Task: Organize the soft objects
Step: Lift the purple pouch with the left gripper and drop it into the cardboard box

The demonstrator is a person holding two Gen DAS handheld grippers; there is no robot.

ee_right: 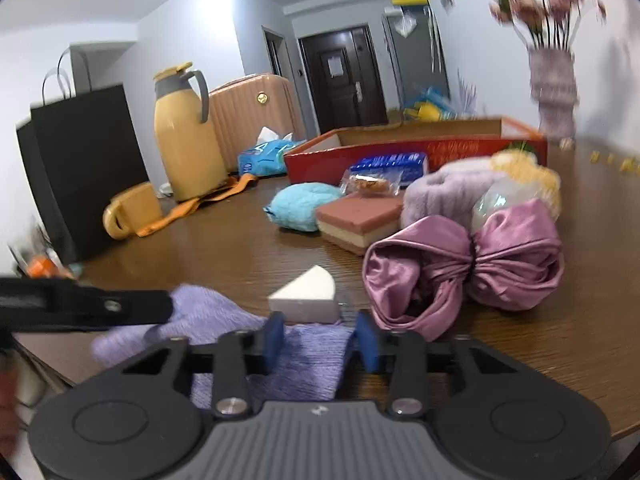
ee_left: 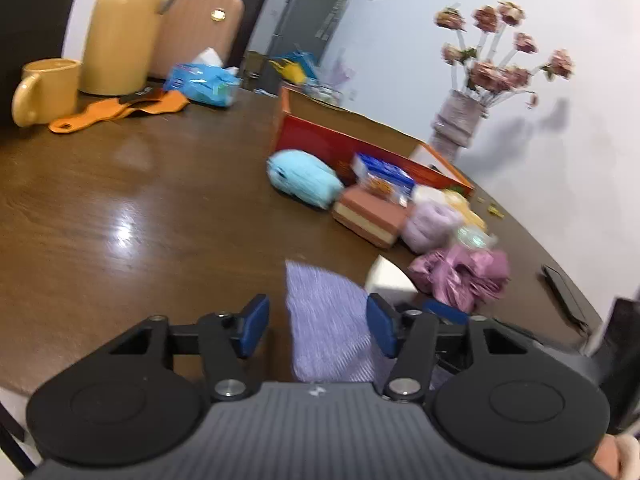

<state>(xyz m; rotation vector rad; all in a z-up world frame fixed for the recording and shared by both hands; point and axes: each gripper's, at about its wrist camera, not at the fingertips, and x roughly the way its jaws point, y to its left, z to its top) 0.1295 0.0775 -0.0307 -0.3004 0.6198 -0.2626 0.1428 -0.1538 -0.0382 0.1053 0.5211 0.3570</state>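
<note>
We see both grippers low over the near edge of a brown wooden table (ee_left: 120, 208), with a lilac knitted cloth (ee_left: 328, 332) lying at that edge.

The left gripper (ee_left: 318, 326) has its blue pads spread apart. The cloth lies between them; one pad seems to brush its edge while the other stands clear, so nothing is clamped.

The right gripper (ee_right: 320, 338) stands with a narrower gap, the same cloth under and between its pads. We cannot tell whether they pinch it or merely rest on it.

Just beyond the cloth sits a white wedge-shaped sponge (ee_right: 306, 294). To its right lies a mauve satin bundle (ee_right: 468, 268), tied at the middle. Further in we find a lilac fluffy ball (ee_right: 444, 196), a yellow one (ee_right: 528, 172), a pink-and-cream layered sponge block (ee_right: 356, 220) and a turquoise yarn ball (ee_right: 300, 204).

Behind them stands an open red carton (ee_right: 416, 148); gold writing on its side is too blurred to read. A blue packet (ee_right: 390, 164) leans against it, its print equally unreadable.

Toward the far left corner are a yellow flask (ee_right: 184, 136), a yellow mug (ee_right: 132, 210) and a blue tissue pack (ee_right: 264, 156), whose lettering we cannot make out.
</note>
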